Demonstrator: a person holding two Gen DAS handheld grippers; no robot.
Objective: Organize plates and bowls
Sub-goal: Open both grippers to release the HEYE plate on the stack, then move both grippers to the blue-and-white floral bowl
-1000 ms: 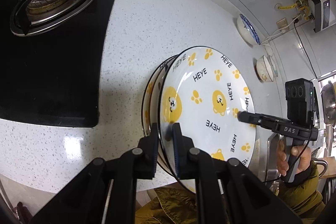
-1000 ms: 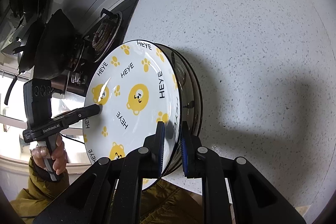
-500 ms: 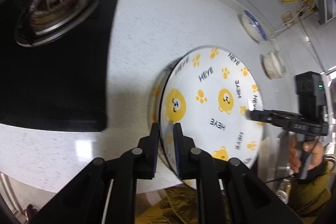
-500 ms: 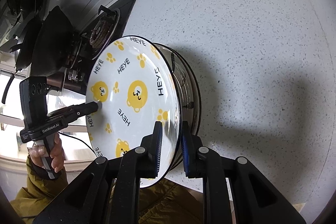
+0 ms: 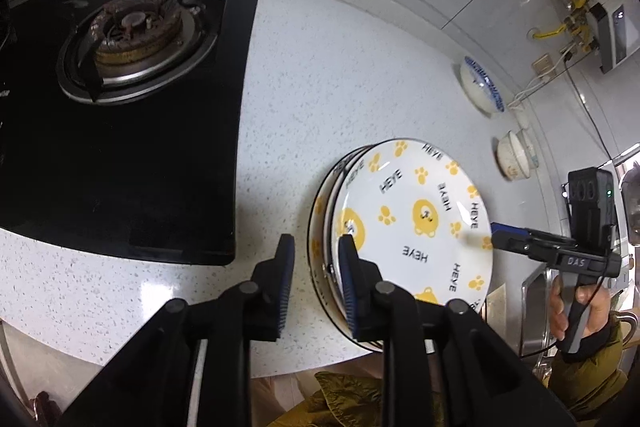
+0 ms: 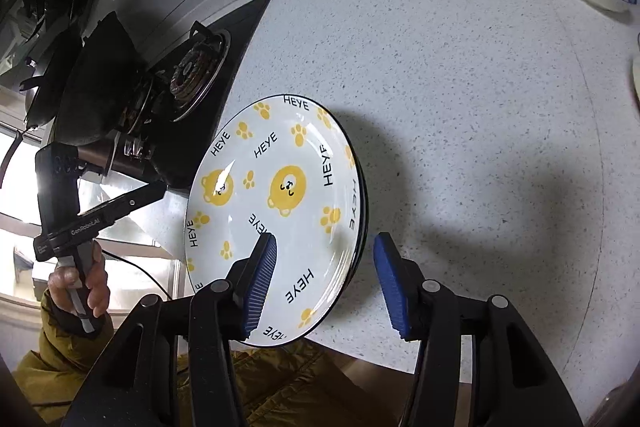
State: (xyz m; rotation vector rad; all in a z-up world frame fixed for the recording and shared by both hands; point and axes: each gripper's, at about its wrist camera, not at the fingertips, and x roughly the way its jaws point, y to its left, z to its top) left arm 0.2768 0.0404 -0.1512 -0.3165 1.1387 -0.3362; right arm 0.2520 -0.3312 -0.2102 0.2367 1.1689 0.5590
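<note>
Now both tools have just been letting go: the left gripper (image 5: 316,283) and right gripper (image 6: 326,285) stand parted astride opposite rims of the bear-print plate (image 5: 412,227), pads clear of it. It lies on a matching stack (image 5: 322,223) on the countertop (image 5: 320,87). Glazed ceramic: stiff, slick, fairly heavy, chippable; best pinched at the rim.
</note>
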